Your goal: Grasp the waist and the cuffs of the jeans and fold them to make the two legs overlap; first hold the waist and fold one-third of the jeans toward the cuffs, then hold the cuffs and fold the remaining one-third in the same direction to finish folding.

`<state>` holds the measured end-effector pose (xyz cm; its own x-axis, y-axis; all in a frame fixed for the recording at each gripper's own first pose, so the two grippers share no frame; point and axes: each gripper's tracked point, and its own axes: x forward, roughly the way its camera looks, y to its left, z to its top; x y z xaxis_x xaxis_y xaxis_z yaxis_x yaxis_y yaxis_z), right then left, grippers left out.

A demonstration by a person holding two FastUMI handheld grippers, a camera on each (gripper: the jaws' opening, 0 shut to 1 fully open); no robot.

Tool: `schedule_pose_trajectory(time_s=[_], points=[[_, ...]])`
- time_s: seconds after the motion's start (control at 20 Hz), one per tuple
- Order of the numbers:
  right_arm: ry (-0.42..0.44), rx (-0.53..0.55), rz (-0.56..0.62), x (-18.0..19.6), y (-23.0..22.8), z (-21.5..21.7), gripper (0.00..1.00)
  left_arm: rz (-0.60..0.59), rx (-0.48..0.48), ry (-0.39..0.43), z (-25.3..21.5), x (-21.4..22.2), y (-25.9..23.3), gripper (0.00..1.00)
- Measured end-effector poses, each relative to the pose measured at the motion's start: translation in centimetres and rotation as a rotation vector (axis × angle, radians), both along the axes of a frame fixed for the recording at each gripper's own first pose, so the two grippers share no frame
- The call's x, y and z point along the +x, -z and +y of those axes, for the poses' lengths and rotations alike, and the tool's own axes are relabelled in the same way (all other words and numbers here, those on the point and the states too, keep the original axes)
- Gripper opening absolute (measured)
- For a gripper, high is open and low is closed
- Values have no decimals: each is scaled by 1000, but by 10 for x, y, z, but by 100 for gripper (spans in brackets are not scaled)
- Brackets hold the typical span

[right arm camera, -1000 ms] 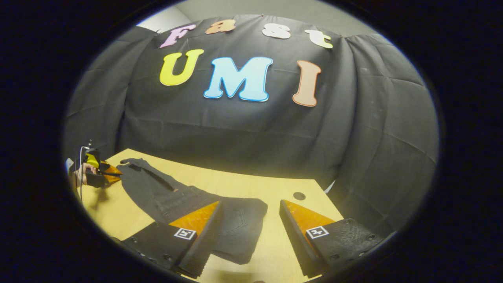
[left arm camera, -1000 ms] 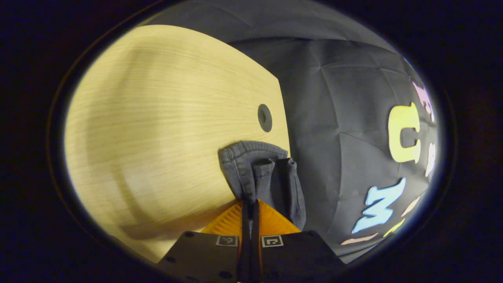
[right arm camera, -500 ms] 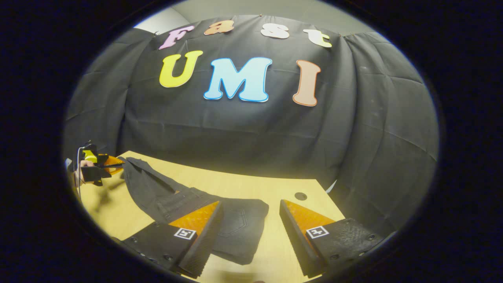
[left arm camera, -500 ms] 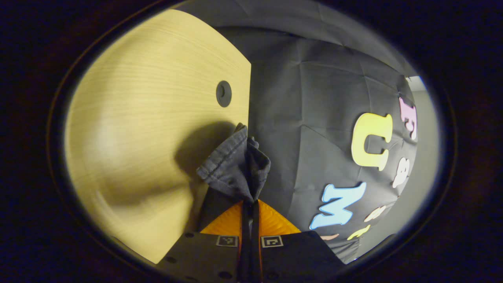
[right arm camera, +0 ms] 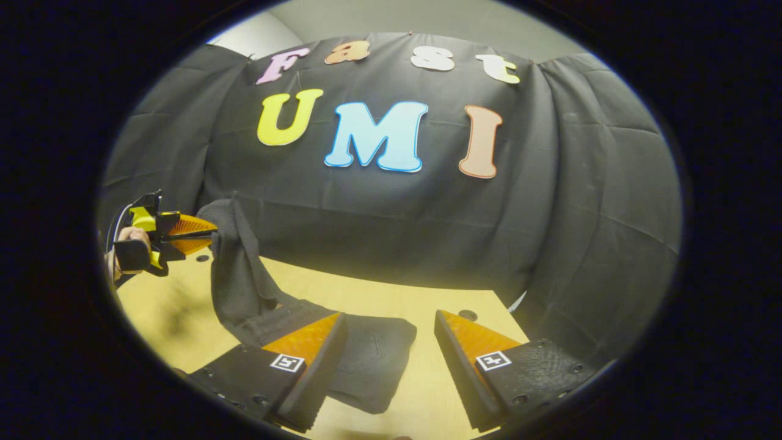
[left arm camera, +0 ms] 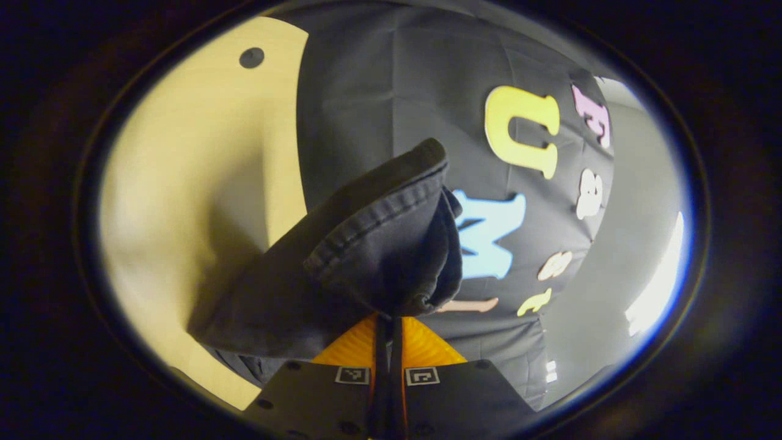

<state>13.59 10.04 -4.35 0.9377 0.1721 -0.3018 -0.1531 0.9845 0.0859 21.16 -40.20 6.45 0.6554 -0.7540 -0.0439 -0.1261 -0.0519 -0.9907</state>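
Observation:
The dark grey jeans [right arm camera: 366, 348] lie on the light wooden table [right arm camera: 177, 318], their waist end folded over near my right gripper. My left gripper [left arm camera: 386, 321] is shut on the jeans' cuffs [left arm camera: 379, 244] and holds them lifted off the table. In the right gripper view that left gripper [right arm camera: 211, 232] sits at the far left, held by a hand, with the legs hanging from it down to the table. My right gripper [right arm camera: 388, 360] hovers open just above the folded waist end, nothing between its fingers.
The table has a round cable hole [right arm camera: 467, 315] near its right corner, and another hole [left arm camera: 252, 57] appears in the left gripper view. The black cloth wall stands close behind the table's far edge.
My left gripper has risen with the cuffs, lifting the legs off the table into a hanging drape. The right gripper has barely moved and stays open.

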Motion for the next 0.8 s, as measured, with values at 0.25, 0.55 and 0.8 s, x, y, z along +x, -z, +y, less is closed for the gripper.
schedule_pose_trajectory(time_s=[0.25, 0.55, 0.8], points=[[8, 34, -41, 1, -6, -19, 86, -12, 48, 197, -120, -75, 1, 7], [-2, 96, -25, 1, 15, -33, 86, 90, 246, 344, -220, -176, 105, 8], [-45, 113, -31, -8, 20, -37, 86, 67, 461, 315, -237, -191, 133, 8]])
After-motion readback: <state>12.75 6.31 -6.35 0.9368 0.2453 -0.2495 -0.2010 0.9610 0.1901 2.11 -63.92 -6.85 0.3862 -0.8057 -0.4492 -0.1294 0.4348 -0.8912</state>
